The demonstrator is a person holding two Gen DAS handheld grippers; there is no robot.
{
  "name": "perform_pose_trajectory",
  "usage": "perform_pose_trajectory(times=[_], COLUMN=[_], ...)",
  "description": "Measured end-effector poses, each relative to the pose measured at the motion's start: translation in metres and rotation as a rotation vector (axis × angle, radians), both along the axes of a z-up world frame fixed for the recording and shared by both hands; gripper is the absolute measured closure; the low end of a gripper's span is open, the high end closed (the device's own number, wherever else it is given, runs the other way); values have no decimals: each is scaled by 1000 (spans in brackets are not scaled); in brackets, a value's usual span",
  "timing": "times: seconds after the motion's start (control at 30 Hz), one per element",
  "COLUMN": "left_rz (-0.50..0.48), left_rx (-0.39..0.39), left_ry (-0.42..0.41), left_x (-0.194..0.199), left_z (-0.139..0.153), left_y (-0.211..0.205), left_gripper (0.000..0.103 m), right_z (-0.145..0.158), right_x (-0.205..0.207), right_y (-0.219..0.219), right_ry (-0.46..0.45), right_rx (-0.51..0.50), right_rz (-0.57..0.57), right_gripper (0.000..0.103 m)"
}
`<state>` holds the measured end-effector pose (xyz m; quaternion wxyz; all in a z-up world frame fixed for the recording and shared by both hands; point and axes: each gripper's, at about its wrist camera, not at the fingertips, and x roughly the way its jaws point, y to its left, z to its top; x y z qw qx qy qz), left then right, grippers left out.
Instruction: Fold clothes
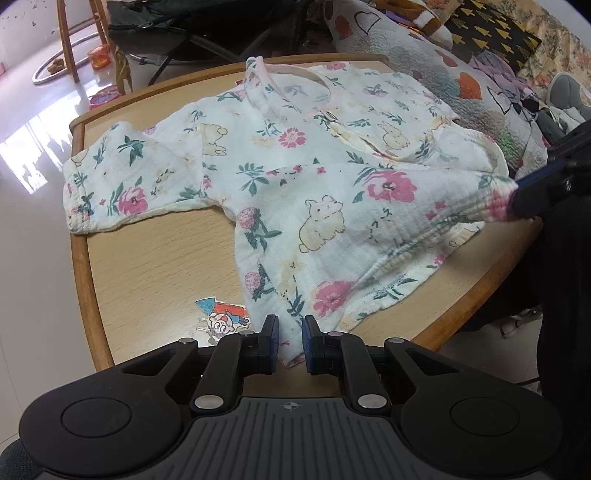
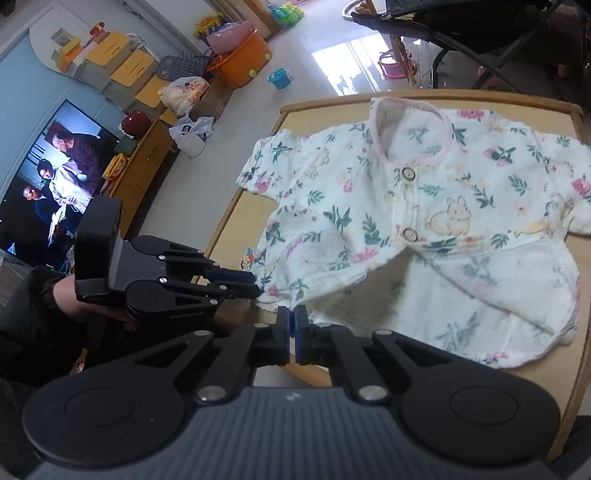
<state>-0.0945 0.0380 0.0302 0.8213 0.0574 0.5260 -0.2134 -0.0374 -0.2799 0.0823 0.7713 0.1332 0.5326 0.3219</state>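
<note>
A white short-sleeved baby shirt (image 1: 295, 173) with flowers, bunnies and a pink neckline lies spread on a wooden table (image 1: 147, 266). My left gripper (image 1: 290, 338) is shut on the near corner of its bottom hem, with cloth bunched between the blue pads. At the right, my right gripper (image 1: 511, 201) pinches the other hem corner and holds it raised off the table. In the right wrist view the shirt (image 2: 424, 192) shows its buttoned front, and the right gripper (image 2: 293, 332) is shut on the hem edge. The left gripper (image 2: 255, 282) grips the hem at the left.
A cartoon sticker (image 1: 221, 317) is stuck on the table beside the left gripper. A patterned quilt (image 1: 461, 74) lies past the table's far right edge, and a dark folding chair (image 1: 192, 33) stands behind. A television (image 2: 55, 177), orange tub (image 2: 243, 59) and toys occupy the floor side.
</note>
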Motion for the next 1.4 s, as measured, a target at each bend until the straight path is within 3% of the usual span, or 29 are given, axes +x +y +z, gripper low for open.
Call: perform_pose_trajectory(times=[0.1, 0.37, 0.43, 0.73, 0.87, 1.0, 1.17, 1.4], left_rz=[-4, -15, -21, -52, -44, -30, -23, -12], left_rx=[-3, 13, 24, 66, 78, 72, 63, 37], left_ry=[2, 11, 15, 34, 28, 27, 30, 27], left_x=[2, 3, 3, 7, 6, 6, 6, 6], left_z=[0, 0, 0, 1, 2, 1, 1, 0], left_y=[1, 0, -1, -6, -8, -8, -7, -3], left_gripper=[85, 85, 85, 85, 85, 85, 85, 85], right_z=[-4, -44, -49, -32, -20, -6, -5, -29], right_x=[7, -1, -7, 3, 26, 69, 137, 201], right_y=[-9, 1, 0, -37, -28, 3, 44, 93], right_ry=[16, 85, 83, -47, -130, -235, -243, -199], right_rx=[-12, -347, -389, -425, -423, -395, -354, -406], right_rz=[-32, 102, 120, -53, -55, -27, 11, 66], right_gripper=[100, 99, 99, 96, 92, 67, 66, 66])
